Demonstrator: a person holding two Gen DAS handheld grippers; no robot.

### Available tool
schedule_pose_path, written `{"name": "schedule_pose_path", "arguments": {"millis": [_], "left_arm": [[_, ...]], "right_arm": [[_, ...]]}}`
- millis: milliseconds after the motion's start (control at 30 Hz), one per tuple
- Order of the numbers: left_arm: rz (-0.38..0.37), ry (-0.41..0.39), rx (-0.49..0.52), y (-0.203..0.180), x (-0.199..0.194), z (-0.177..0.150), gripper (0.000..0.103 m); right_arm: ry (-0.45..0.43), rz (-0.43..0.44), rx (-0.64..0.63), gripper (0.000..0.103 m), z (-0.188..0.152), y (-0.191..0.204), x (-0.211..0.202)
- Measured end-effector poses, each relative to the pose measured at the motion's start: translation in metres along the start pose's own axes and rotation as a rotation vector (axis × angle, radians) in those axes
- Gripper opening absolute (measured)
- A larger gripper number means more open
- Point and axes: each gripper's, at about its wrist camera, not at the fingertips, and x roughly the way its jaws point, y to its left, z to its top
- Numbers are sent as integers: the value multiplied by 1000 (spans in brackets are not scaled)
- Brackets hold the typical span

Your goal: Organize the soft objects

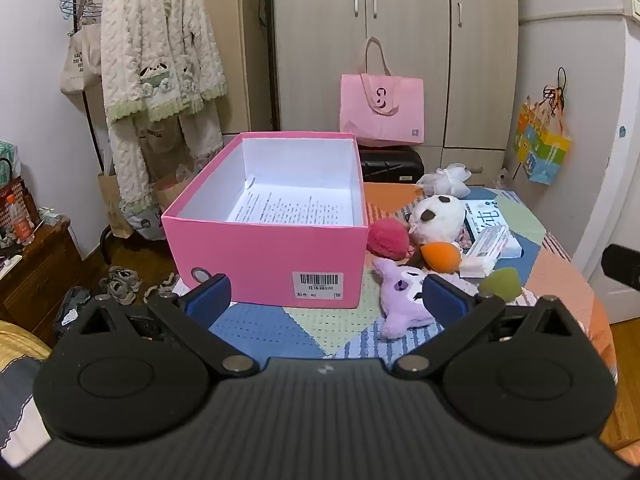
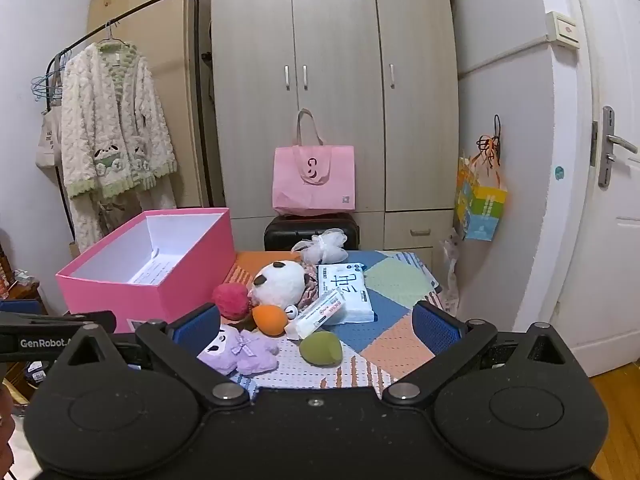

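An open pink box (image 1: 264, 260) (image 2: 132, 296) stands on the patchwork table with only a printed sheet inside. To its right lie soft things: a purple plush (image 1: 400, 300) (image 2: 240, 350), a panda plush (image 1: 436, 218) (image 2: 280, 282), a red pompom (image 1: 387, 238) (image 2: 231, 300), an orange sponge (image 1: 442, 255) (image 2: 270, 319), a green sponge (image 1: 500, 284) (image 2: 321, 348) and a white mesh puff (image 1: 448, 179) (image 2: 326, 250). My left gripper (image 1: 326, 300) is open and empty in front of the box. My right gripper (image 2: 316, 328) is open and empty, near the purple plush and green sponge.
A tissue pack (image 2: 345, 292) and a small carton (image 2: 320, 314) lie among the soft things. A pink tote bag (image 2: 314, 180) sits on a black case (image 2: 312, 230) before the wardrobe. Clothes hang on a rack (image 2: 112, 140) at left. A door (image 2: 612, 200) is at right.
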Motion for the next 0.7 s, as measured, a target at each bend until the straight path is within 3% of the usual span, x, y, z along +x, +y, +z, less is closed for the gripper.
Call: {"name": "schedule_pose_path", "arguments": {"millis": [400,700], "left_arm": [[-36,-22,57,-10,-2,-5,103],[-27,-36,65,-13,2,-8,102]], "right_arm": [[16,11,1,103,-3,-19,2],[32,-13,3,103,-8,-11,6]]}}
